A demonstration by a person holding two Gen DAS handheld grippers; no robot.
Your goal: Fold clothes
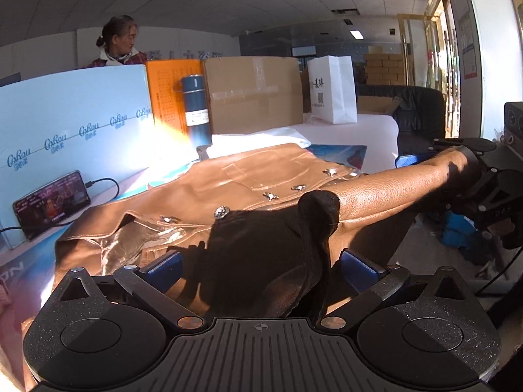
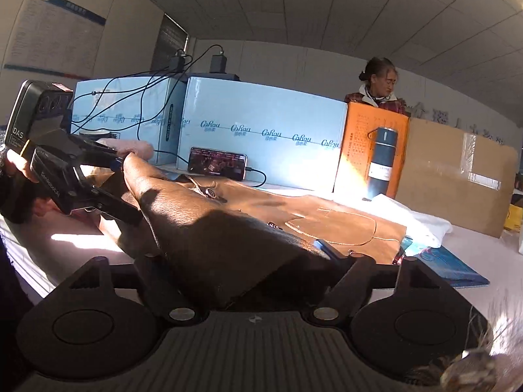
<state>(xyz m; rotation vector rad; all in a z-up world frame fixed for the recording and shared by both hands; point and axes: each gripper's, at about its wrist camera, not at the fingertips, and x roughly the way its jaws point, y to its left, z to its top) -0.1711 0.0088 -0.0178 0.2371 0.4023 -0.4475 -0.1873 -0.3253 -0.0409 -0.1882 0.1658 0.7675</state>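
A brown leather jacket (image 1: 248, 176) with shiny metal buttons lies spread on the white table (image 1: 359, 130). My left gripper (image 1: 261, 261) is shut on a fold of the jacket near its front. My right gripper (image 1: 457, 163) is at the far right of the left wrist view, shut on the end of a sleeve stretched between the two grippers. In the right wrist view the jacket (image 2: 228, 228) fills the space between my right gripper's fingers (image 2: 255, 261), and my left gripper (image 2: 121, 183) holds the sleeve's other end at the left.
Light blue boxes (image 1: 72, 114), an orange box (image 1: 170, 91), a cardboard box (image 1: 255, 91), a blue flask (image 1: 196, 107) and a white paper bag (image 1: 333, 88) line the back. A charging phone (image 1: 52, 202) leans at the left. A woman (image 1: 117, 42) stands behind. White cloth (image 2: 418, 219) lies beyond the jacket.
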